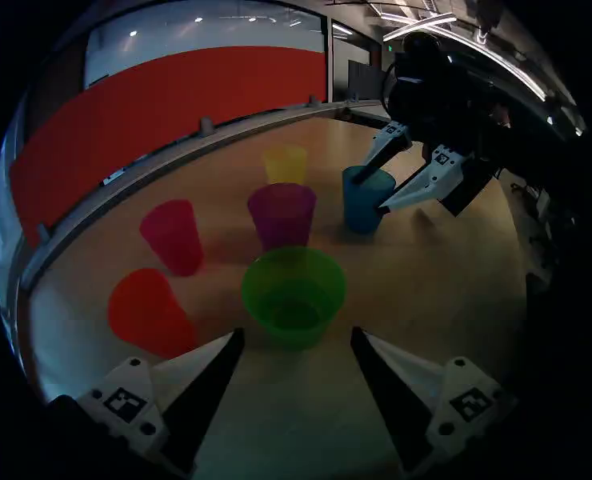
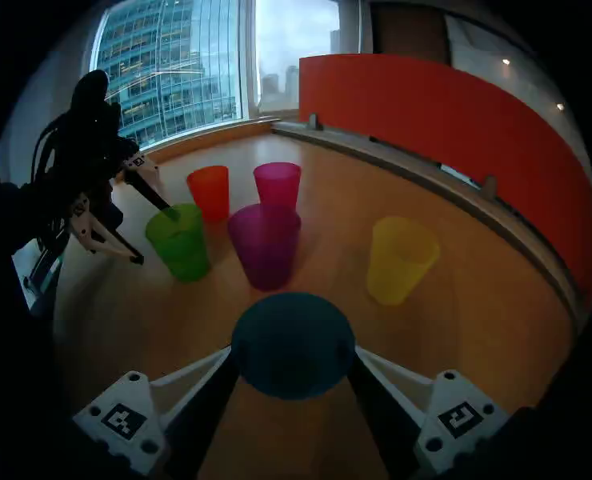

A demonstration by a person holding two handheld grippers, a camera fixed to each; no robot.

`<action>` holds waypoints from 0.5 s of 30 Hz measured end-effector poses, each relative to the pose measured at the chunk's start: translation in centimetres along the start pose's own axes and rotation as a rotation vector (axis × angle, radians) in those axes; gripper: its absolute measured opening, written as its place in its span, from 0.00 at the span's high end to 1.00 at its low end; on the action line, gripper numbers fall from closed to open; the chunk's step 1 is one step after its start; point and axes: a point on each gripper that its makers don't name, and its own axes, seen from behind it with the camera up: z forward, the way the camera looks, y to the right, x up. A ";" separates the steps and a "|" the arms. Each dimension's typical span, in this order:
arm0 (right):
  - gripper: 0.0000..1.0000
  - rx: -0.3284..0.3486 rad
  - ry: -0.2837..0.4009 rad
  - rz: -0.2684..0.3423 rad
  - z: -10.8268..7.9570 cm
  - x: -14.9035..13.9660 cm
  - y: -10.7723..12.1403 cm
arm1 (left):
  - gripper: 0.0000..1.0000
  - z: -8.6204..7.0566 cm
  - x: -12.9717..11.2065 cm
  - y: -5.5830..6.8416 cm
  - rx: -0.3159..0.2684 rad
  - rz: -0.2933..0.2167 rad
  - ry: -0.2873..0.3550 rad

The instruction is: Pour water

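Blue cup (image 2: 294,344) sits upright, hugged on both sides by the right gripper (image 2: 292,352), just this side of the purple cup (image 2: 265,244). Left gripper (image 1: 297,330) is spread wide and holding nothing, with the green cup (image 1: 294,296) right off its tips, next to the purple cup. Guessing blue tips leftward toward green.

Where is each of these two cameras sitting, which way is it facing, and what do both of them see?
Left gripper view: rides the left tool, facing across the table toward the orange panel; its own fingers show at the bottom, green cup just ahead.
Right gripper view: rides the right tool, facing the window; its own fingers sit either side of the blue cup.
Shared: the table, orange panel, both those cups; each shows the other tool farther off.
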 end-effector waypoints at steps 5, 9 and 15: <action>0.00 -0.009 -0.003 0.002 -0.1 -0.1 0.1 | 0.01 -0.2 -0.1 0.0 0.000 -0.006 0.002; 0.00 -0.004 -0.002 0.009 -0.4 -0.2 -0.2 | 0.01 -0.5 -0.1 -0.2 0.010 -0.013 0.005; 0.00 -0.020 -0.006 0.006 -1.4 -0.8 -0.2 | 0.01 -1.2 -0.3 -0.4 0.029 -0.026 0.015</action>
